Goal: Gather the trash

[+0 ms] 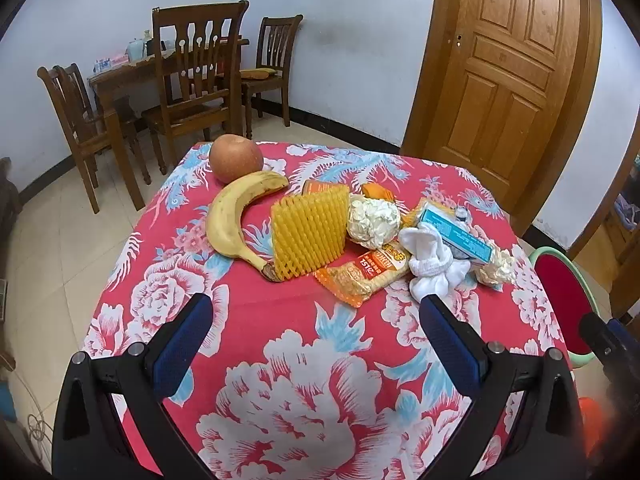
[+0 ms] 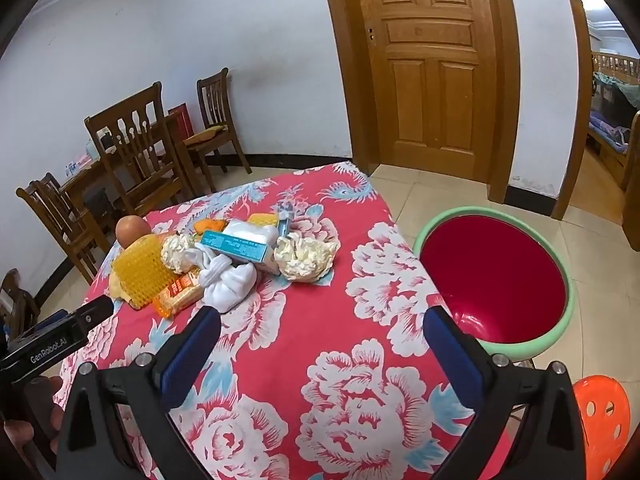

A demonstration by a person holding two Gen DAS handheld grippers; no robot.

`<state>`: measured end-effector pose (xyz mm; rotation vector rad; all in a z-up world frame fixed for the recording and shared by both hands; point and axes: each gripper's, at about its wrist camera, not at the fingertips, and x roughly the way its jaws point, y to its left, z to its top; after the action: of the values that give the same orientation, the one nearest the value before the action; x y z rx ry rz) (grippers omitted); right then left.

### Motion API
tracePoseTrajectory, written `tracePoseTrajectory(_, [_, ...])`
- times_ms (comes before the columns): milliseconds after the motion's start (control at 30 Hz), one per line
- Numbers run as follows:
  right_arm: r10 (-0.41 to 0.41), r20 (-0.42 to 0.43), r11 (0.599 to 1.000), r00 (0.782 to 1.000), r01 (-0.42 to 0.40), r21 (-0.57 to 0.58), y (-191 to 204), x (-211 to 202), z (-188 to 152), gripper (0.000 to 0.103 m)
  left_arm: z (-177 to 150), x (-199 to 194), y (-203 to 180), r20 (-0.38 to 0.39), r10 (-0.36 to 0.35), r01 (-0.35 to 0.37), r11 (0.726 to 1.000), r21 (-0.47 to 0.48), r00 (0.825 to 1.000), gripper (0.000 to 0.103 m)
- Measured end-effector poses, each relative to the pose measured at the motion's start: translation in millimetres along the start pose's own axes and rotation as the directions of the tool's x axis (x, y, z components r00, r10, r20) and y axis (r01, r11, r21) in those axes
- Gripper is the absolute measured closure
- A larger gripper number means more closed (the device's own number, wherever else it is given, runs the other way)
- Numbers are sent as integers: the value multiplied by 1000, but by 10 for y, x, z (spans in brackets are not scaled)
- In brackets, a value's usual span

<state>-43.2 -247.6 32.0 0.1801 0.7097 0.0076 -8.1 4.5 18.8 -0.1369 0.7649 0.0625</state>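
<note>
both sets of jaws gape wide and hold nothing: the left gripper and right gripper hover over the red floral-cloth tabletop. farther on, the trash lies heaped: an orange cracker wrapper, white crumpled cloth, yellow foam fruit net, teal-and-white carton. a green-rimmed red basin sits beside the tabletop.

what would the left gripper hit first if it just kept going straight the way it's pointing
Probably the orange cracker packet, lying nearest between the open fingers of the left gripper; the yellow foam net stands just behind. Depth is uncertain.
</note>
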Motion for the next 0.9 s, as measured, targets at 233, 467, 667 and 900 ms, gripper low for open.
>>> tracePoseTrajectory(233, [4,8,1000,1000,-4,7,-15,-18,22,0,1,-22,6,7,4,-4,1000,1,1000,1])
tracePoseTrajectory(467, [4,10,1000,1000,-4,7,-7,-32,15,0,-2,-55,57,12,8,-8,1000,-9,1000,2])
tracePoseTrajectory(667, [4,11,1000,1000,-4,5,-5,-30,7,0,-11,-39,71,6,9,-9,1000,-14,1000,1])
tracePoseTrajectory(900, [4,12,1000,1000,-4,6,-3,-26,5,0,-18,-34,85,7,11,-11,1000,-17,1000,1])
